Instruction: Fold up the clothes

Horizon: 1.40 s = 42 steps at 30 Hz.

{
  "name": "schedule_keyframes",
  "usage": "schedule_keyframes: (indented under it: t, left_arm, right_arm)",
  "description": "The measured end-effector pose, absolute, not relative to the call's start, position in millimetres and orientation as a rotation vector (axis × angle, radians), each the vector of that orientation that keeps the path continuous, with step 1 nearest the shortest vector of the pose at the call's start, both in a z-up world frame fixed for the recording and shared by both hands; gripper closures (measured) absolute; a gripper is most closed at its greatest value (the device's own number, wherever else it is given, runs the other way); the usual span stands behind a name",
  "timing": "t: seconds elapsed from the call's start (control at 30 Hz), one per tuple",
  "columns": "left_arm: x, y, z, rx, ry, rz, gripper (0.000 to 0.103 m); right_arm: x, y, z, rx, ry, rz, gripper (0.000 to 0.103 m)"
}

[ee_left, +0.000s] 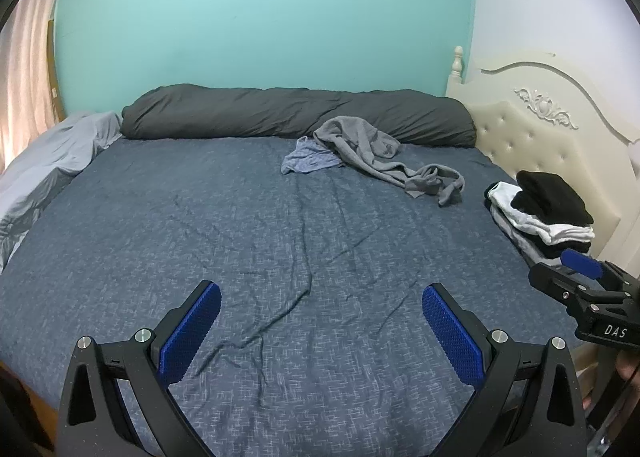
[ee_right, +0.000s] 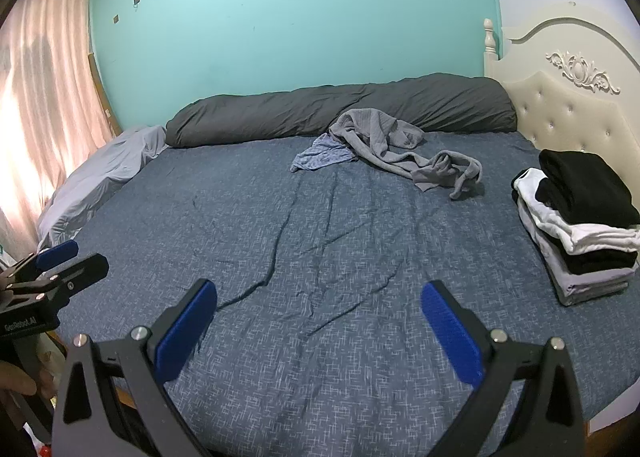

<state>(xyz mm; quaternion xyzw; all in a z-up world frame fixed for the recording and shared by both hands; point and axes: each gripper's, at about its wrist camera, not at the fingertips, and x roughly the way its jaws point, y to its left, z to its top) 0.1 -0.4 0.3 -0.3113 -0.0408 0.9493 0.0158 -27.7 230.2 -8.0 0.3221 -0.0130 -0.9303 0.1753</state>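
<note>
A crumpled grey garment (ee_left: 376, 153) (ee_right: 396, 145) lies at the far side of the bed, partly over a light blue garment (ee_left: 308, 159) (ee_right: 322, 155). A stack of folded black, white and grey clothes (ee_left: 540, 213) (ee_right: 580, 217) sits at the right by the headboard. My left gripper (ee_left: 320, 321) is open and empty above the blue sheet near the front edge. My right gripper (ee_right: 320, 321) is open and empty too, beside it; it shows at the right of the left wrist view (ee_left: 588, 281).
The bed (ee_left: 240, 237) has a blue patterned sheet. A long dark grey rolled duvet (ee_left: 280, 113) lies along the far wall. A light grey pillow (ee_left: 52, 165) lies at the left. A cream headboard (ee_left: 552, 137) stands at the right. Pink curtains (ee_right: 44, 77) hang at the left.
</note>
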Motion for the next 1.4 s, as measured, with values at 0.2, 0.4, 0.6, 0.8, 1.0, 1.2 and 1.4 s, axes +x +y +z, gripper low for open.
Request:
schedule_keyframes:
  t: [0.2,0.4,0.6,0.8,1.0,1.2,1.4]
  left_arm:
    - [-2,-2,2,-0.973,-0.127,2.945,0.000]
    - [-2,-1,-1,-0.972,-0.113,2.952,0.000]
    - [0,2,0,-0.974,-0.110,2.949,0.000]
    - [-1,2,1,-0.981,-0.113,2.945,0.000]
    - [-2,3,0,-0.980,-0.120,2.943,0.000]
    - [-1,5,2,-0.974,-0.120,2.940,0.000]
    - [-1,6,2,-0.969,-0.124,2.933,0.000]
  right_arm:
    - [-29,229,-4,0.905,-0.027,-2.639,0.000]
    - [-29,231,-11,0.901,-0.024,-2.642,0.000]
    - [-30,233,-10,0.893,-0.025,-2.645,0.000]
    - [-31,234,-8,0.903,-0.021,-2.643,0.000]
    - [-30,234,-6,0.899,-0.015,-2.646,0.000]
    - [-30,236,-5,0.894,-0.014,-2.646,0.000]
    - [-31,235,-4,0.899,-0.014,-2.643,0.000]
